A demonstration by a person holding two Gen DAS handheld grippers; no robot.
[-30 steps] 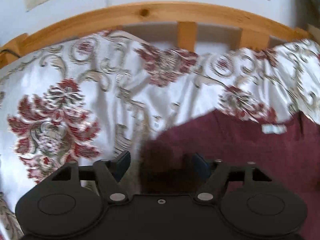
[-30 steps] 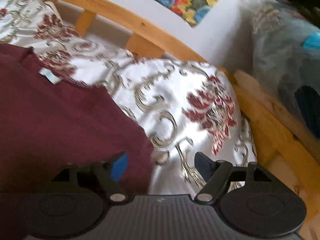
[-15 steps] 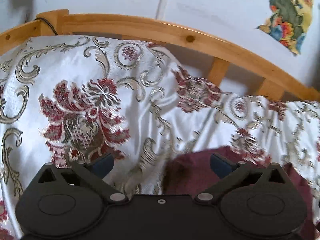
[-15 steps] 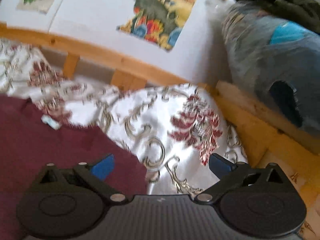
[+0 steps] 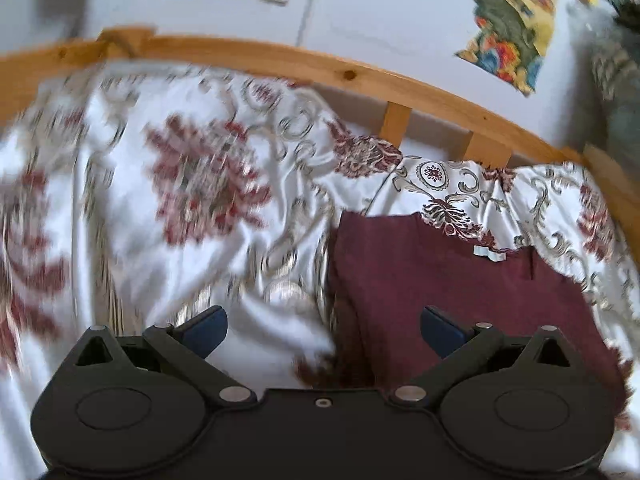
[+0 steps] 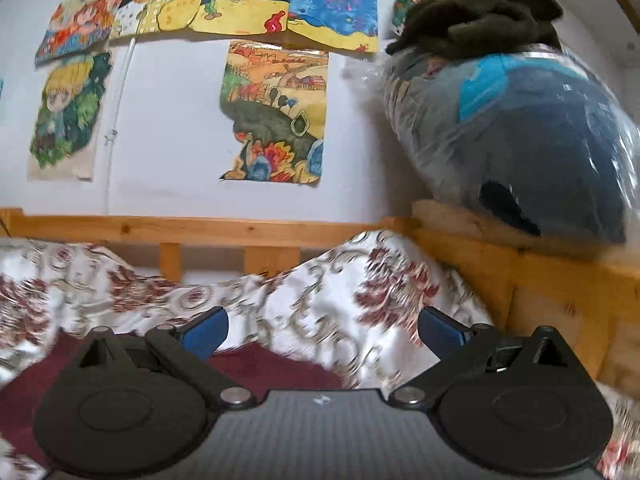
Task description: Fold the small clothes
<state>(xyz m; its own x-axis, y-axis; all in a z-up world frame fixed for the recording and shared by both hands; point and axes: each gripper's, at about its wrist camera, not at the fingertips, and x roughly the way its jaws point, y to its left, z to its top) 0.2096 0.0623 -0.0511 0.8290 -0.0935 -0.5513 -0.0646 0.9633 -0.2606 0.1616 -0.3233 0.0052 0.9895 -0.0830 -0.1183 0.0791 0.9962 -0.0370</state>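
Item: maroon garment (image 5: 460, 292), small, lying flat on my floral bedspread (image 5: 192, 200). Its collar end, with a pale label (image 5: 489, 254), points toward the bed's far rail (image 5: 320, 66). Its left edge runs straight, roughly down the middle of my left view. In my right view only a dark red patch of it shows, low and left, behind the gripper body.

Left gripper (image 5: 322, 332): fingers spread wide, nothing between them. The left blue pad (image 5: 204, 330) sits over bare bedspread, the right one over the garment; I cannot tell whether either touches the fabric.

Right gripper (image 6: 322, 330): fingers likewise spread wide, holding nothing. It looks out level over the bed toward the wall; its left pad (image 6: 206, 330) stands above the garment's near edge, the right over bedspread.

Bedspread: white satin, red flowers and gold scrolls, rumpled into ridges near the far rail.

Bed frame: pale pine, slatted far rail and a solid board along the right side (image 6: 520, 276).

On that right board: a large bundle in clear plastic (image 6: 520, 140), dark blue inside, with a dark plush item (image 6: 480, 12) on top.

Wall (image 6: 172, 140): white, with several coloured children's drawings (image 6: 276, 112).
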